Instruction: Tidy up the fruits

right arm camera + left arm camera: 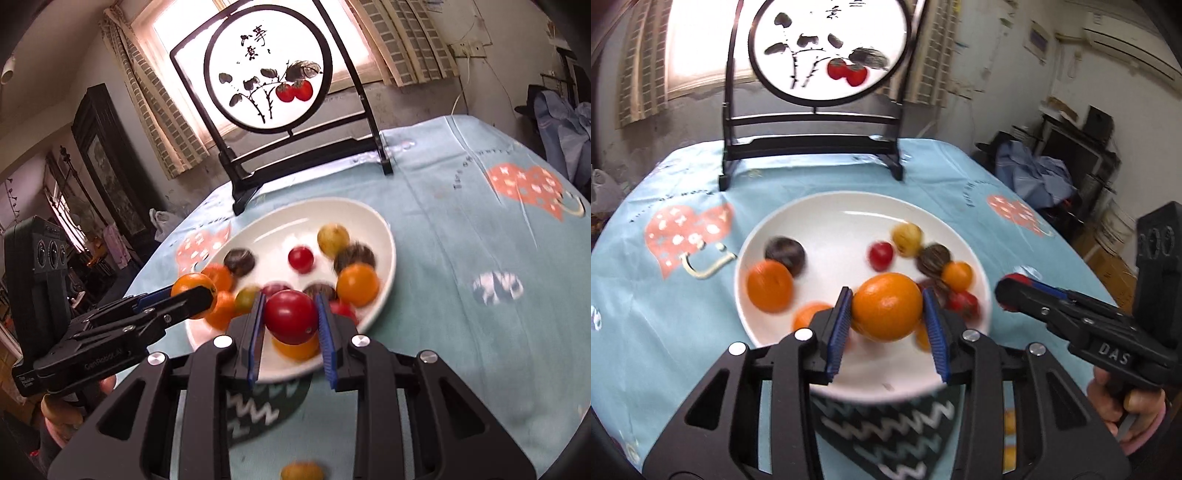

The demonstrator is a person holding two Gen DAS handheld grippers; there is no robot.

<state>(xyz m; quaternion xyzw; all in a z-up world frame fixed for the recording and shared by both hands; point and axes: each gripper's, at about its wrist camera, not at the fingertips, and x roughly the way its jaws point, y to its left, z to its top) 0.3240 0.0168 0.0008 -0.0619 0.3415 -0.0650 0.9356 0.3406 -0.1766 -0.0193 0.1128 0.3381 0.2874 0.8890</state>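
Note:
A white plate (849,206) on the blue tablecloth holds several small fruits: orange, red, yellow and dark ones. My left gripper (888,304) is shut on an orange fruit (886,306) and holds it above the plate's near side. My right gripper (290,315) is shut on a red tomato (290,315) above the plate's (384,236) near rim. In the left wrist view the right gripper (1015,291) comes in from the right with red showing at its tip. In the right wrist view the left gripper (195,295) comes in from the left with its orange fruit (192,286).
A black stand with a round painted screen (827,48) stands at the table's back. A dark zigzag-patterned mat (894,432) lies under the plate's near edge. A loose yellow-orange fruit (301,470) lies on the cloth near me. Furniture and clutter (1071,155) sit right of the table.

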